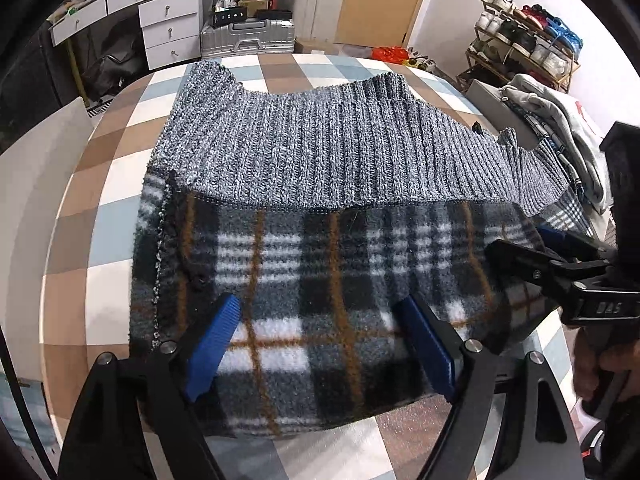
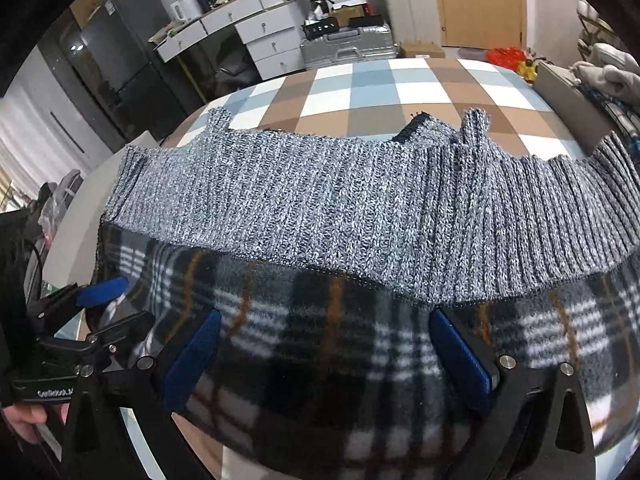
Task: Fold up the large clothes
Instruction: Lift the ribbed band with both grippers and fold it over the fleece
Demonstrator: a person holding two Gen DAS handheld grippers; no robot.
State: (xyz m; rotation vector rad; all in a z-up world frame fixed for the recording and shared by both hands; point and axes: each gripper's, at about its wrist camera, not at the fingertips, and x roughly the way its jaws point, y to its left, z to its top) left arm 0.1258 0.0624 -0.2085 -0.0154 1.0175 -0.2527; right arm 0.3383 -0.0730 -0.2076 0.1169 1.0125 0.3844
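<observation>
A large garment lies on the checked table [image 1: 100, 216]. Its far half is grey ribbed knit [image 1: 320, 148], its near half plaid fleece [image 1: 320, 280] with orange lines. My left gripper [image 1: 320, 344] is open, its blue pads above the plaid near edge. My right gripper [image 2: 324, 356] is open over the plaid part [image 2: 320, 360], near the knit seam [image 2: 340, 216]. Each gripper shows in the other's view: the right one [image 1: 532, 248] at the garment's right edge, the left one [image 2: 104, 300] at its left edge.
A pile of other clothes [image 1: 560, 120] lies at the table's right side. Behind the table stand a white drawer unit [image 1: 168, 28], a silver suitcase [image 1: 248, 40] and a shoe rack [image 1: 528, 36]. A dark fridge [image 2: 108, 52] stands far left.
</observation>
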